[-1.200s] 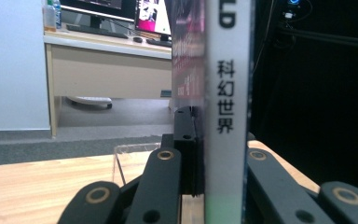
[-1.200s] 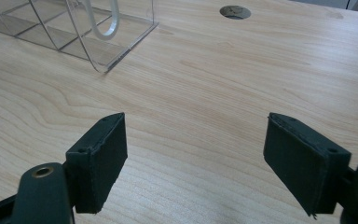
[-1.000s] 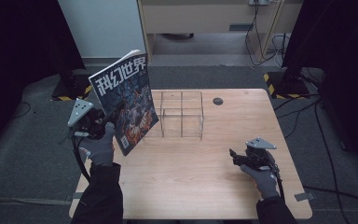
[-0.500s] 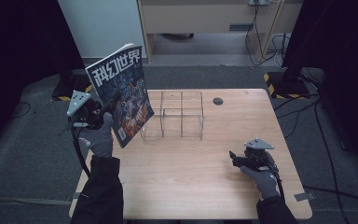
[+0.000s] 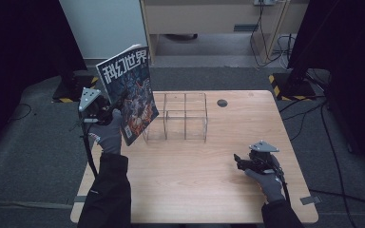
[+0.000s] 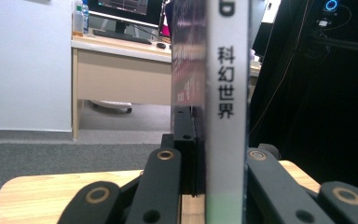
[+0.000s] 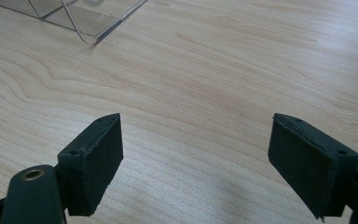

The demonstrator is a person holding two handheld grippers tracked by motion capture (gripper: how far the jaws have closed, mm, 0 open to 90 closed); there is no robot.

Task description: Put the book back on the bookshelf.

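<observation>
Magazine (image 5: 128, 92) stands upright above the bench's (image 5: 190, 190) left edge, clamped in the left gripper (image 5: 105, 113), just beside a clear rack (image 5: 183, 116). Right gripper (image 5: 240, 161) rests on pale wood, jaws apart. Grey carpet (image 5: 38, 156) surrounds it; beyond stands a desk (image 6: 121, 74), perhaps holding a monitor.

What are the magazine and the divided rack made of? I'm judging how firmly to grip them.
The magazine looks like glossy printed paper: its cover shines and it has a flat printed spine. The rack seems clear acrylic or similar rigid plastic: see-through walls with bright edges. The left gripper holds the magazine upright.
</observation>
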